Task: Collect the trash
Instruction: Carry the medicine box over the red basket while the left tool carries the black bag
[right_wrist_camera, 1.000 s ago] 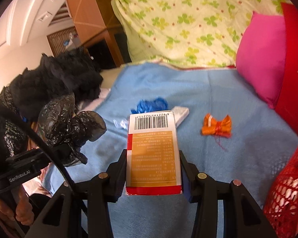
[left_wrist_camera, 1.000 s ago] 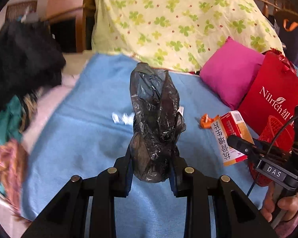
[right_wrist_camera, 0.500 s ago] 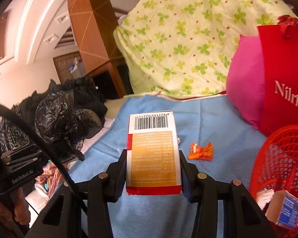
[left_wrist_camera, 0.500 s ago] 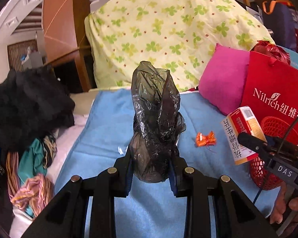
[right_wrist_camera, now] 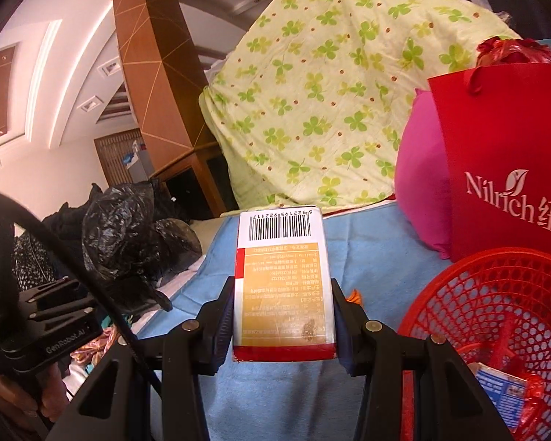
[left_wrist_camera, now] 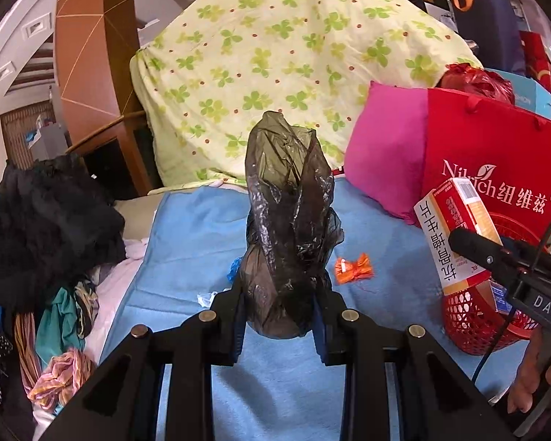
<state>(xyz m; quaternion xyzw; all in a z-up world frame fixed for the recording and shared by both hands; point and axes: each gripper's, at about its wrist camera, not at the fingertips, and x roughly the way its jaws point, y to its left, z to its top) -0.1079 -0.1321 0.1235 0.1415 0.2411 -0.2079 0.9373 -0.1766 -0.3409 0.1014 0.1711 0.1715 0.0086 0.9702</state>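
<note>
My left gripper is shut on a crumpled black plastic bag that stands up between its fingers, above the blue blanket. My right gripper is shut on an orange and white carton with a barcode on top; the same carton shows at the right of the left wrist view. A red mesh basket sits just right of the carton, with a blue and white packet inside. An orange wrapper lies on the blanket. In the right wrist view the black bag is at the left.
A red paper bag and a pink pillow stand behind the basket. A green-patterned quilt is heaped at the back. Dark clothes and coloured fabrics pile up at the left. Small blue and white scraps lie near the bag.
Both grippers have risen and tilted upward with the bag and carton still held. The red basket has come into the right wrist view, and the orange wrapper now sits lower and partly hidden.
</note>
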